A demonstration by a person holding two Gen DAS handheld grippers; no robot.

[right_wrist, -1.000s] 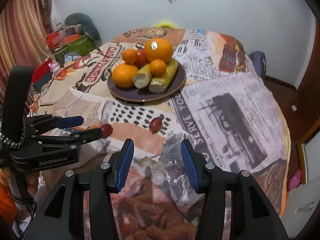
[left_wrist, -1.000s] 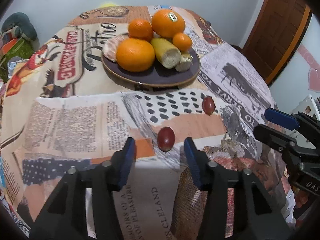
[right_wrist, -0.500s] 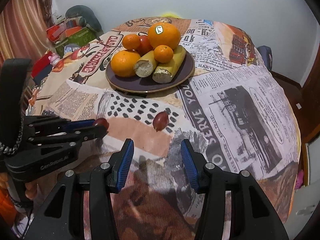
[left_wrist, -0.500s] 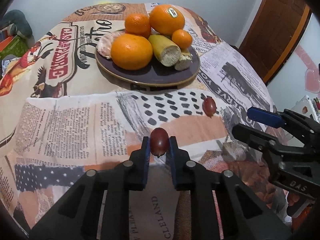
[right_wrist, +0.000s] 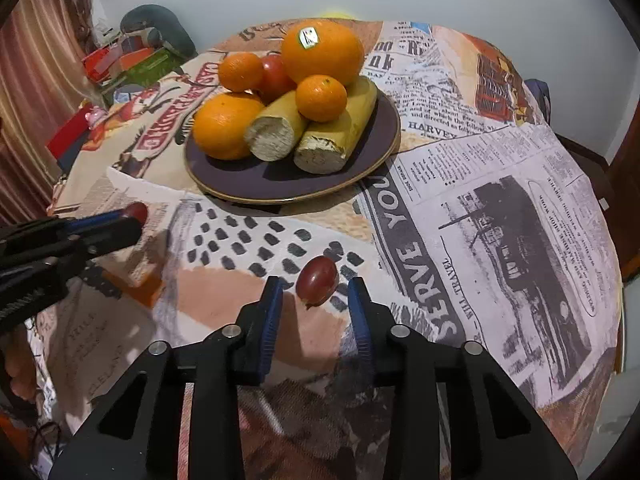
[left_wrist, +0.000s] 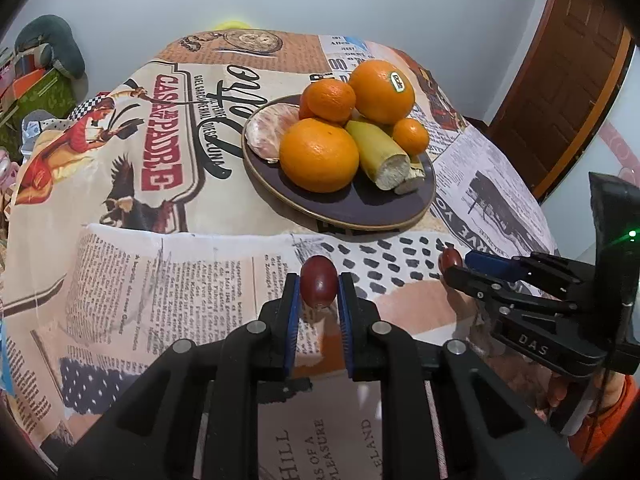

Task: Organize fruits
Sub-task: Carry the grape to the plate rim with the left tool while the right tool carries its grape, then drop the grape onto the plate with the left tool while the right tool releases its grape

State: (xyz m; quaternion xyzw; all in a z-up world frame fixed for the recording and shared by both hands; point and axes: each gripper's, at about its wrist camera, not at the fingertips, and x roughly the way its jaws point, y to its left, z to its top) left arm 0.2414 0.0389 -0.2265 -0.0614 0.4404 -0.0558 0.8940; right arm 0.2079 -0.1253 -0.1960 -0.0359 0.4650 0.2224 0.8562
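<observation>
While left gripper (left_wrist: 318,292) pinches one grape (left_wrist: 318,286), right gripper (right_wrist: 316,300) narrowing around second grape (right_wrist: 317,280), contact unclear

Plate (right_wrist: 372,160) sits mid-worktop (right_wrist: 500,208), fruit piled on it. Two grapes nearer: one (left_wrist: 318,285) left, other (right_wrist: 317,281) right.

My left tongs (left_wrist: 318,300) were matt black plastic with ribbed blue pads; the grape (left_wrist: 318,286) shone glossy, the oranges (left_wrist: 319,155) looked dimpled, the printed tablecloth (left_wrist: 160,248) matt.
</observation>
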